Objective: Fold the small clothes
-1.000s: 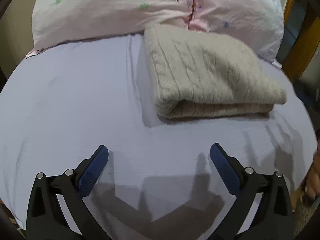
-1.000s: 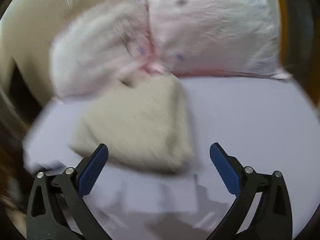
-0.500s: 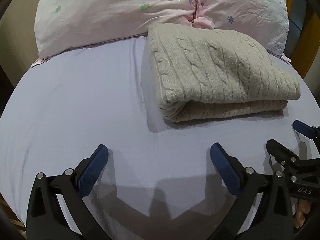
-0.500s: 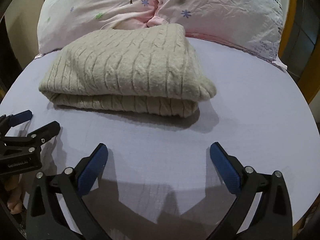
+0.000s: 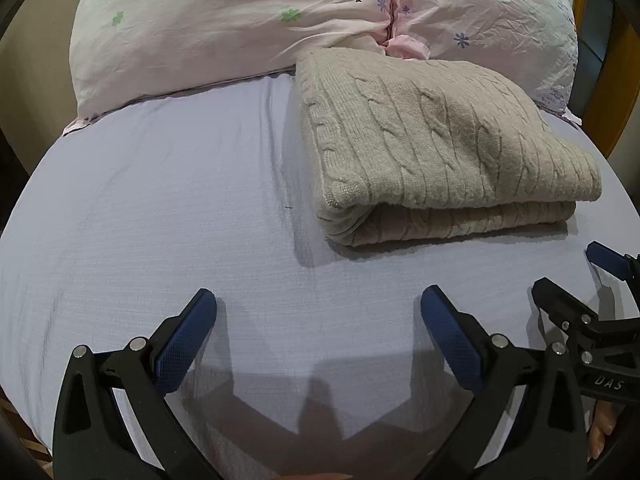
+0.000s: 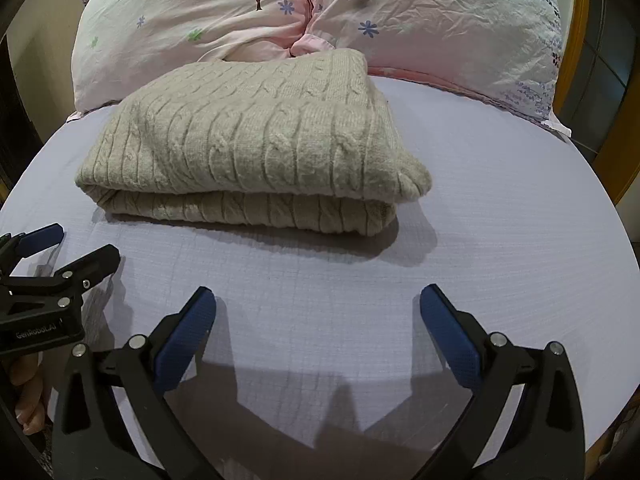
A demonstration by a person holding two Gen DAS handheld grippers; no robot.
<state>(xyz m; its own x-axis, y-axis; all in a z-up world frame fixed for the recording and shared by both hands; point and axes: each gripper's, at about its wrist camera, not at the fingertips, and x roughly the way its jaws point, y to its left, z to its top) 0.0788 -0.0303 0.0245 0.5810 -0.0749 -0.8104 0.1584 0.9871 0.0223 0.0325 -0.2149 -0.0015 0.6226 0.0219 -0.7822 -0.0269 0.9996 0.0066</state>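
— lavender sheet (image 5: 160, 208) fills the left wrist view, two pale pink floral pillows (image 5: 224, 28) bunched at the far end. what sits on it?

— a beige cable-knit sweater (image 5: 436, 136), folded into a thick rectangle, lying right of centre with its far edge touching the pillows and its rounded fold facing the camera.

— and the tongs?

— the left gripper (image 5: 318, 312) hovers over bare sheet, short of the sweater, blue pads spread wide and grasping nothing. the right gripper (image 5: 580, 276) shows at the right edge, also spread apart, also clear of the knit.

— lavender again from the right wrist view?

— same sheet (image 6: 500, 220), same pillows (image 6: 420, 20) behind. here the sweater (image 6: 256, 136) lies left of centre, two stacked layers visible along its near edge, its shadow falling on the sheet beneath.

— tongs in this view?

— the right gripper (image 6: 318, 312) is released, its pads wide over empty sheet near the sweater's front. the left gripper (image 6: 60, 248) enters from the left edge, fingers parted, just beside the sweater's near left corner but apart from it. a bit of hand (image 6: 28, 396) shows under it.
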